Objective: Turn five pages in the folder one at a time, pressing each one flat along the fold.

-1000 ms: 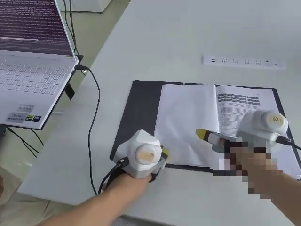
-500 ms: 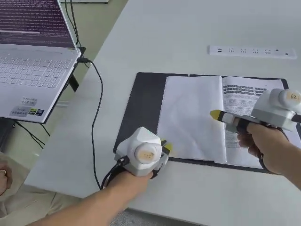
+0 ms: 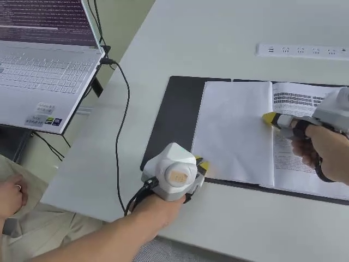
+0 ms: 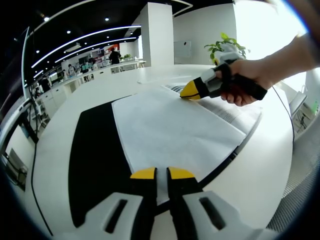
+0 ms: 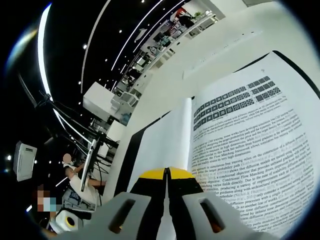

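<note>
The folder [image 3: 173, 112] lies open by the near right edge of the tabletop [image 3: 218, 33]. The left gripper [image 3: 199, 166], jaws together and empty, rests at the near edge of the blank page [image 3: 234, 131]; the right gripper [image 3: 269, 118], jaws together and empty, has its tips on the fold [image 3: 272, 164]

The tabletop [image 3: 229, 33] lies bare between the folder [image 3: 174, 109] and the power strip [image 3: 302, 51] near its far edge, leaving a wide lane. Left of the folder, a black cable [image 3: 117, 131] runs down the tabletop from the laptop [image 3: 43, 71] and narrows that side. The blank page [image 3: 234, 131] is open between the 2 claws. The left claw [image 3: 199, 165], jaws together, sits at the page's near corner. The right claw [image 3: 269, 118], jaws together, is at the fold, and its hand [image 3: 319, 147] covers part of the printed page [image 3: 297, 98].
</note>
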### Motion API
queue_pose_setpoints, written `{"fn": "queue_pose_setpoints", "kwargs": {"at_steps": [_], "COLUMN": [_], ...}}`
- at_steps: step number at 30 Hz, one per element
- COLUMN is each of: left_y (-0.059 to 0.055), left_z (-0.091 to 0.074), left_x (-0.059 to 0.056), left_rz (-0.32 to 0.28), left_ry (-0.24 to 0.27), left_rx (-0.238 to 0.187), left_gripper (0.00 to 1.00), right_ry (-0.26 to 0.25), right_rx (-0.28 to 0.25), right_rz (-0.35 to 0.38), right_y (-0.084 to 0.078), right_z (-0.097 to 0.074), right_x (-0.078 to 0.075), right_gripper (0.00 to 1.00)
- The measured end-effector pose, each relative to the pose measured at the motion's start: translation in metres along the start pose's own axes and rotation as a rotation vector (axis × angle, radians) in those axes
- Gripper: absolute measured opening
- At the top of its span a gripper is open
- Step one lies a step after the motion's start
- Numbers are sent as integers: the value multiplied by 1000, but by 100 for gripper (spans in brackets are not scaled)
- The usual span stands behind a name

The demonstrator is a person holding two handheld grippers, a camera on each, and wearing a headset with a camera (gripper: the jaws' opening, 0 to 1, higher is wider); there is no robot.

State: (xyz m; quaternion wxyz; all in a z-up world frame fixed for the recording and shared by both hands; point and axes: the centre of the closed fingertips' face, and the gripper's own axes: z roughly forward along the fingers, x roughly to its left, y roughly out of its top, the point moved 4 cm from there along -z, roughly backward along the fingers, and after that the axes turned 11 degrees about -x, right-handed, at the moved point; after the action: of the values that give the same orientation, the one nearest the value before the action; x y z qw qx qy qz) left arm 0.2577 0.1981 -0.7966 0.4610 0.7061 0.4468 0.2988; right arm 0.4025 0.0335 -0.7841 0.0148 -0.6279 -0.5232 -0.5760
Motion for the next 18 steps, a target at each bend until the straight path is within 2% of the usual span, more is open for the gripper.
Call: {"fn": "queue_pose_setpoints", "kwargs": {"at_steps": [18], "left_y": [0], "left_z": [1], "left_x": [2], "left_rz": [-4], "left_ry": [14], "left_rx": [0], "left_gripper": [4], "right_ry": [-6], "right_rx": [-84], "right_rz": [106], "right_y": [19], "right_z": [24], "right_x": [-12], "right_gripper": [0]}}
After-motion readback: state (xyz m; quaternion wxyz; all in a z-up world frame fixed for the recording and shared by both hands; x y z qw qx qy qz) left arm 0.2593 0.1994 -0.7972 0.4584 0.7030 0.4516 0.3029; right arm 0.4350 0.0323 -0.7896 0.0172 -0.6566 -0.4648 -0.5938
